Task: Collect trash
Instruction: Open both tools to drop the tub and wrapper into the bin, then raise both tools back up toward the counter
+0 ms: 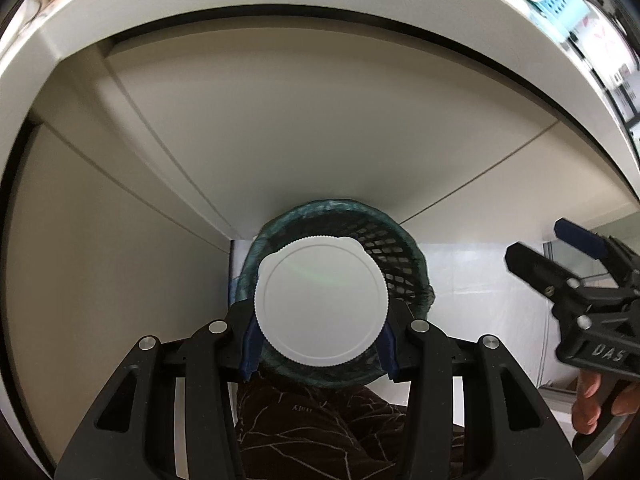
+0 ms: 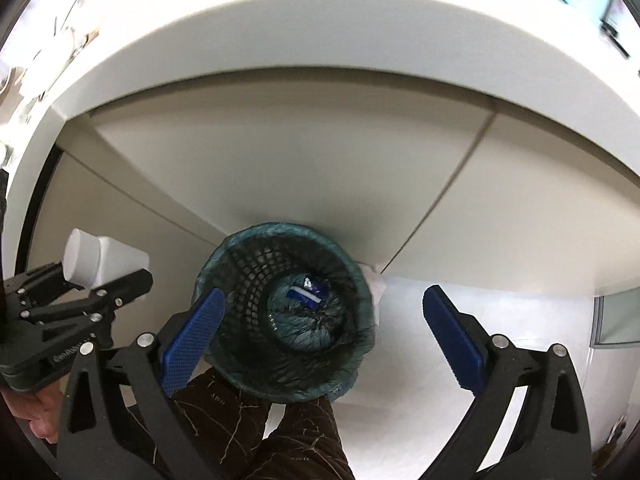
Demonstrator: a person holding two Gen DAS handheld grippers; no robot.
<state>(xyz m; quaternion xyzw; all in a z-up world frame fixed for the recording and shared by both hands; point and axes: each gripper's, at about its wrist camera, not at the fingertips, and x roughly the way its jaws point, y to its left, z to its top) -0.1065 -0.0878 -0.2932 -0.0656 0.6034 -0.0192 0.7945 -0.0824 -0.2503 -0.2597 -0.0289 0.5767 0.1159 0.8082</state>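
White foam cup (image 1: 322, 300) was pinched in the left tongs (image 1: 320, 346) above the lined mesh bin (image 2: 286, 312) and not yet dropped, while the right tongs (image 2: 320, 340) hung spread and empty over a blue wrapper (image 2: 308, 294) already inside

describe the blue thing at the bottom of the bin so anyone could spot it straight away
Below the white counter edge a round black mesh bin with a dark green liner stands on the pale floor. Look straight down into it, between the open right gripper fingers: at the bottom lies a small crumpled blue wrapper with a white stripe, the only bright thing inside.
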